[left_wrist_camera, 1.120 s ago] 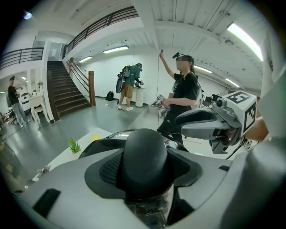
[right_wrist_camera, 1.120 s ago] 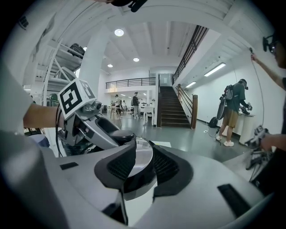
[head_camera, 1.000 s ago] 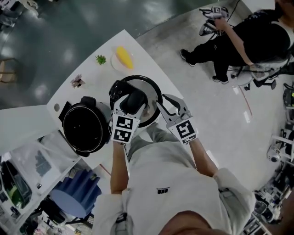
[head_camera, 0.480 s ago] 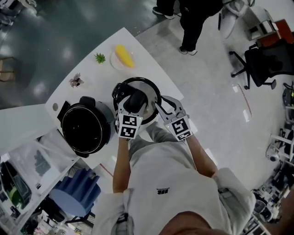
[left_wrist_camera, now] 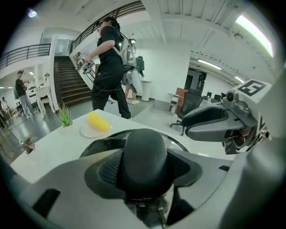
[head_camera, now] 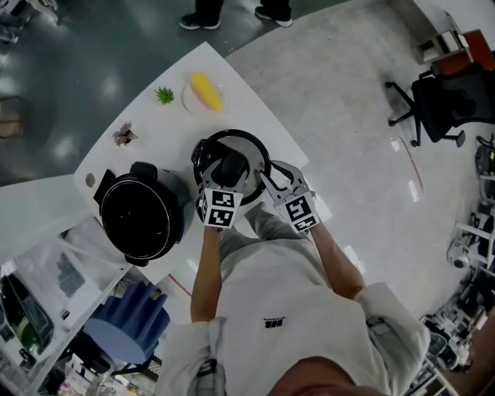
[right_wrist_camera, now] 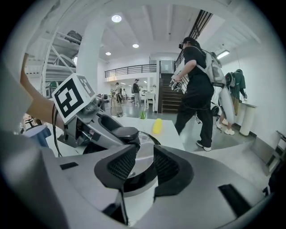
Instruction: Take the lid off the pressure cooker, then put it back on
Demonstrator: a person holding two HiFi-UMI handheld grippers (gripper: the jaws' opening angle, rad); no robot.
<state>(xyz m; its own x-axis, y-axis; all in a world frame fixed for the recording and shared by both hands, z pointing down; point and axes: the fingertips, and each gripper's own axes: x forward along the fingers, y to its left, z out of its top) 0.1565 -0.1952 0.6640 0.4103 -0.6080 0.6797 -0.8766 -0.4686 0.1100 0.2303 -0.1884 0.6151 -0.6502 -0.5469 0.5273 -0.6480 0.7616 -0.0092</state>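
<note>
Head view gives me the white counter with the pressure cooker standing open, its dark inside bare. The lid lies flat on the counter just beside the cooker, at its 2 o'clock. So I judge the first half done: the lid is off, and the whole return trip onto the cooker remains. My left hand-held gripper is clamped on the lid's black knob, which fills the space between the pads in the left gripper view. My right hand-held gripper sits at the lid's 4 o'clock edge with its jaws narrowly apart. The rim shows in the gap, but I cannot tell whether either pad touches it. A yellow item on a small plate lies at the lid's 11 o'clock, well clear. Against a second ago, both grips and the lid's place look unchanged. The bystander has crossed from 2 o'clock to 12 o'clock, leaving only shoes in frame.
</note>
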